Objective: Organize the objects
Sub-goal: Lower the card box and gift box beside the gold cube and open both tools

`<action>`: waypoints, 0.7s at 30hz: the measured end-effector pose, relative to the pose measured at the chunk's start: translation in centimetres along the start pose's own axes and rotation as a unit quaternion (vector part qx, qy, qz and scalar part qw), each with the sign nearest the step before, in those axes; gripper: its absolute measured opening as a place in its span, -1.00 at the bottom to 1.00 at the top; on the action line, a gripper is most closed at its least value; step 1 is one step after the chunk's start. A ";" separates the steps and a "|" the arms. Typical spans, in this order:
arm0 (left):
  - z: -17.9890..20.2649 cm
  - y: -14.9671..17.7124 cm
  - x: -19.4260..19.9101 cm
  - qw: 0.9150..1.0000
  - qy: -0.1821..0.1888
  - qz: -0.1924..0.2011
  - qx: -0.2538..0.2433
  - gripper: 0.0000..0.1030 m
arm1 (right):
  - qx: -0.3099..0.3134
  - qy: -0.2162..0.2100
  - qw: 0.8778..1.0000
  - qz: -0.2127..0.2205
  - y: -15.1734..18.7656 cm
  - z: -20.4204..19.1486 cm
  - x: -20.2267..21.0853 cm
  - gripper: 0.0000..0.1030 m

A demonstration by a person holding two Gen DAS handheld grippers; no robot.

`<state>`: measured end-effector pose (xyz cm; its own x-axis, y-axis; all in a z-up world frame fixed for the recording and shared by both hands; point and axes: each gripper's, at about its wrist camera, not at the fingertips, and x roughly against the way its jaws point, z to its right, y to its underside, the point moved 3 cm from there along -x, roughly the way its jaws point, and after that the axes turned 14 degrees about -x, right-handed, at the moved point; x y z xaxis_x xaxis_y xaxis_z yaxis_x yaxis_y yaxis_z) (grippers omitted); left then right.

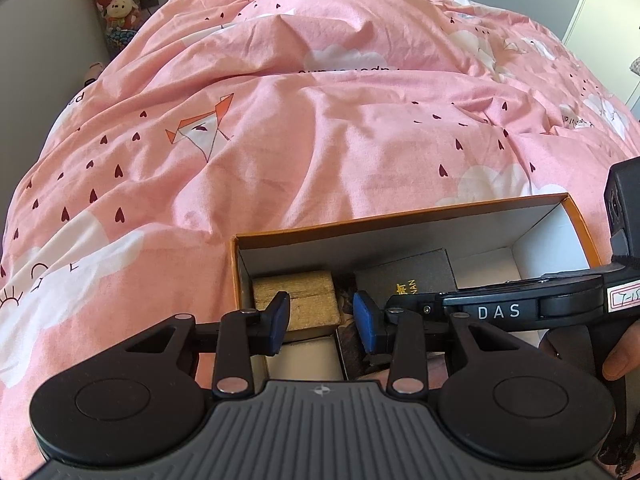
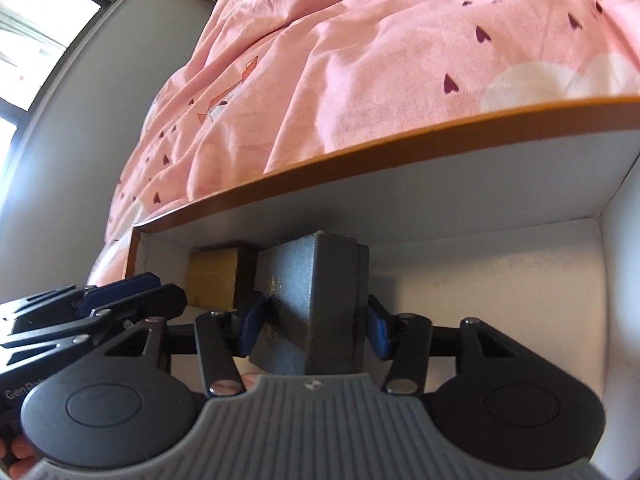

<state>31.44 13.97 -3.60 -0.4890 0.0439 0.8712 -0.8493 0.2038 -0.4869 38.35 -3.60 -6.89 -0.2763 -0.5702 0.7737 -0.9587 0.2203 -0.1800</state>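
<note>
An orange cardboard box with a white inside [image 1: 400, 222] lies on the pink bed. In its left end sits a gold wooden box [image 1: 296, 296], also in the right wrist view [image 2: 212, 276]. My left gripper [image 1: 322, 322] is open and empty, just above the gold box. My right gripper [image 2: 316, 328] is shut on a dark grey box with gold lettering [image 2: 316, 292] and holds it tilted inside the orange box [image 2: 360, 148], next to the gold one. The same dark box shows in the left wrist view [image 1: 408, 276], with the right gripper's arm [image 1: 500, 310] crossing from the right.
A pink duvet [image 1: 320, 120] with hearts and clouds covers the bed beyond the box. Plush toys [image 1: 116, 8] stand in the far left corner by a grey wall. The right part of the box floor [image 2: 500, 280] is bare white.
</note>
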 end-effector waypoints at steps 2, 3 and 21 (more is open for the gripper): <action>0.0 0.1 0.1 1.000 -0.001 0.001 0.000 -0.14 | 0.019 0.023 1.000 0.008 0.1 -0.3 0.0 0.23; 0.0 0.1 0.1 1.000 0.000 0.001 0.000 -0.14 | 0.026 0.025 0.999 0.009 0.2 -0.5 0.0 0.24; -0.4 0.6 0.7 1.000 0.002 0.003 0.003 -0.15 | 0.006 0.015 1.000 -0.004 -0.1 -1.5 -2.3 0.32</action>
<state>30.68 14.53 -3.28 -0.4936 0.0485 0.8684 -0.8476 0.1971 -0.4927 39.14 -1.13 -7.75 -0.2672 -0.5471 0.7933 -0.9614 0.2069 -0.1812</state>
